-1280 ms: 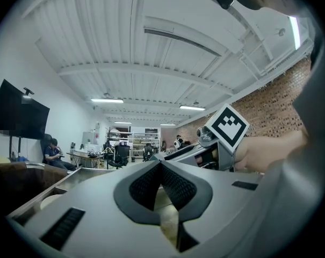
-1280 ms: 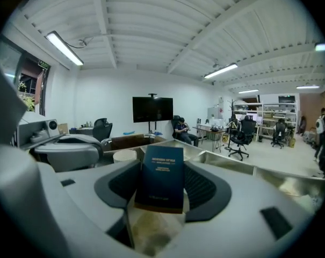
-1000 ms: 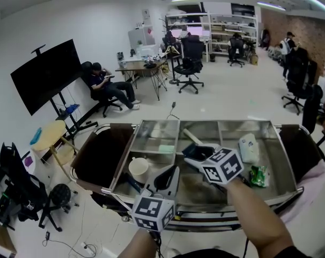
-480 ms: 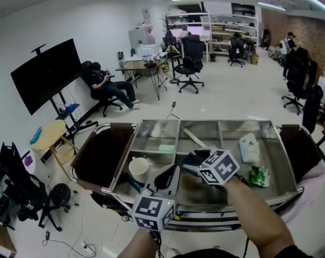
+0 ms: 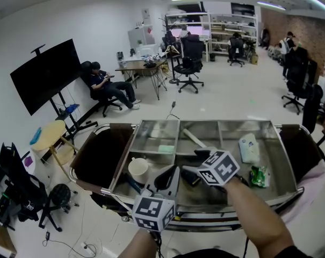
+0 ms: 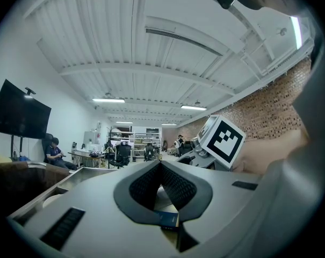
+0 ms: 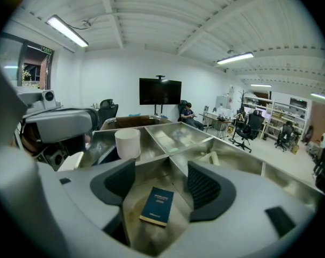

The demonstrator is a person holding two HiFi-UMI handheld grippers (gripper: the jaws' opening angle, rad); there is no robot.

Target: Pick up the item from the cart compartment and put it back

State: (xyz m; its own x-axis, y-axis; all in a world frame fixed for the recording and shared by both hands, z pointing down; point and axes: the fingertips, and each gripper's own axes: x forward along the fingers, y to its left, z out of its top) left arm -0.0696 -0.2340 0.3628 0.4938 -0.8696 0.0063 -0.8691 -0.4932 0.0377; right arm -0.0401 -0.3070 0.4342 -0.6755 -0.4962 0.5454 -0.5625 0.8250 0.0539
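Observation:
A dark blue book (image 7: 157, 206) lies flat on the steel floor of the cart's middle compartment (image 5: 197, 123). My right gripper (image 7: 162, 179) hovers just above it, jaws opening, pads clear of the cover on either side. From the head view the right gripper (image 5: 190, 174) points left into that compartment. My left gripper (image 5: 167, 178) sits beside it at the cart's near edge, and in its own view the left gripper (image 6: 161, 165) is shut with its pads meeting and nothing between them. A sliver of the book (image 6: 167, 219) shows below those pads.
A white cup (image 5: 138, 168) stands in the left compartment, and a pale green pad (image 5: 166, 148) lies behind it. A cream stick (image 5: 193, 137) rests at the back of the middle one. A white pouch (image 5: 249, 147) and a green packet (image 5: 258, 175) lie on the right. Dark bags hang at both cart ends.
The right gripper has come down and toward the left with the book. Its jaws have spread, and the book now rests on the compartment floor. The left gripper has stayed put.

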